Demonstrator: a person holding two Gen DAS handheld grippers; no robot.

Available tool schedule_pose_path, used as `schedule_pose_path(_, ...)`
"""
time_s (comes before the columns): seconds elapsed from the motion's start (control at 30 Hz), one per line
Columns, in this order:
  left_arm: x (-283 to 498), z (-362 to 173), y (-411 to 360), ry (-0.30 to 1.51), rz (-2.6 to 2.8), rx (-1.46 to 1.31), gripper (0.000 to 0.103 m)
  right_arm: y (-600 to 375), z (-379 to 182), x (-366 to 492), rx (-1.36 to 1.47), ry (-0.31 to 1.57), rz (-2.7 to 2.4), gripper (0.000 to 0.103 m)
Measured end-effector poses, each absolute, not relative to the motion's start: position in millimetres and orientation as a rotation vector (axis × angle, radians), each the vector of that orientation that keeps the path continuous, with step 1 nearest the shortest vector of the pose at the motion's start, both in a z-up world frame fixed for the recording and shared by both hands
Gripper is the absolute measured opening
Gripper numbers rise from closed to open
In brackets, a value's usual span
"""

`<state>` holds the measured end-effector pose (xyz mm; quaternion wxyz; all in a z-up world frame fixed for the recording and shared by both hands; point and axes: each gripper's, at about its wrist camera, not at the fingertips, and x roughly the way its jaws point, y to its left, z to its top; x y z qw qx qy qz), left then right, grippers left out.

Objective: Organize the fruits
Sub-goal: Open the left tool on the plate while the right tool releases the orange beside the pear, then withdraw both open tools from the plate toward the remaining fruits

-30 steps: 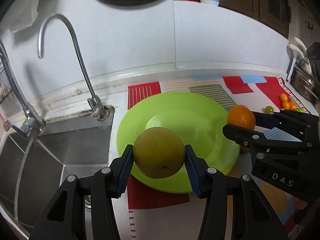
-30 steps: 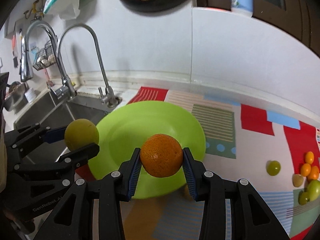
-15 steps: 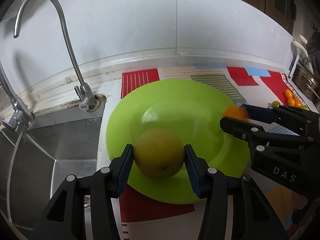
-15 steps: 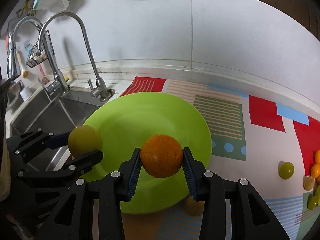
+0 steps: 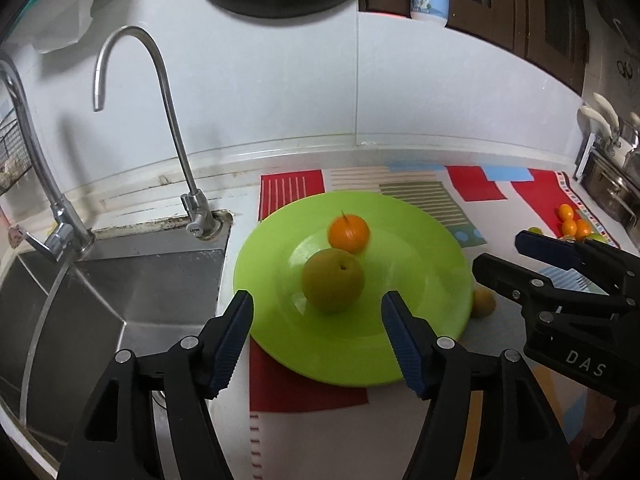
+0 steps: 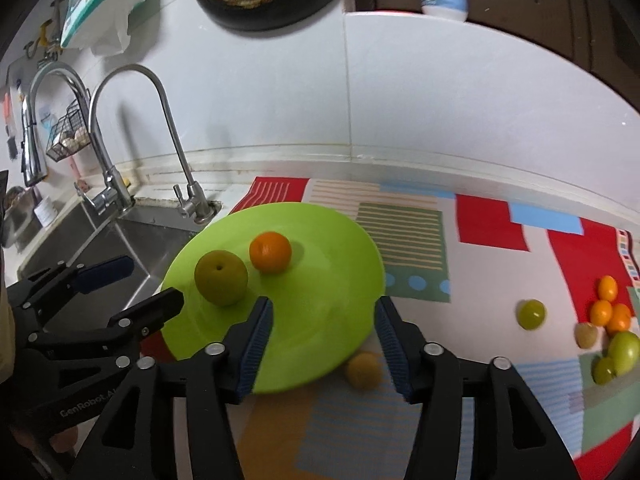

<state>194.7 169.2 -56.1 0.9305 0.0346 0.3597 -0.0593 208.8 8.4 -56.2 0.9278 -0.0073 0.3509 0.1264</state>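
Both grippers empty: left gripper (image 5: 317,322) has its fingers spread wide, hovering over the near edge of the green plate (image 5: 420,280); right gripper (image 6: 324,338) fingers also wide, above the plate's near right rim. Pear (image 5: 333,280) sits near the plate's middle, stem dimple up. Orange (image 5: 348,233) is on the plate just behind the pear; the two look touching or nearly so, can't tell which. A small yellowish fruit (image 6: 363,370) lies on the patterned mat (image 6: 492,220) right at the plate's near right edge. Further right on the mat, well apart from the plate: a green round fruit (image 6: 531,314) by itself, then a cluster of small orange fruits (image 6: 610,308) with green ones (image 6: 622,351) beside them. Sink (image 5: 120,300) and tap (image 5: 160,120) are left of the plate, all on the table.
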Motion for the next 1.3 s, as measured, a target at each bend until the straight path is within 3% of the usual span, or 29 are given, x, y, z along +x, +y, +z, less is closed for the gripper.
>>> schedule_pose_path(0.2,173,-46,162,0.706,-0.133,0.064,0.071,-4,-43,180,-0.009,0.681,0.199,0.059)
schedule_pose_path(0.3,162,-39,157,0.684,-0.14,0.064,0.073,-11,-36,165,0.001,0.658,0.169,0.064)
schedule_pose_path(0.63,126,-17,131,0.609,-0.131,0.036,0.082,-44,-17,125,0.01,0.583,0.112,0.07)
schedule_pose_path(1.3,100,-10,49,0.575,-0.059,0.014,0.082,-133,-6,97,-0.011,0.531,0.093,0.07)
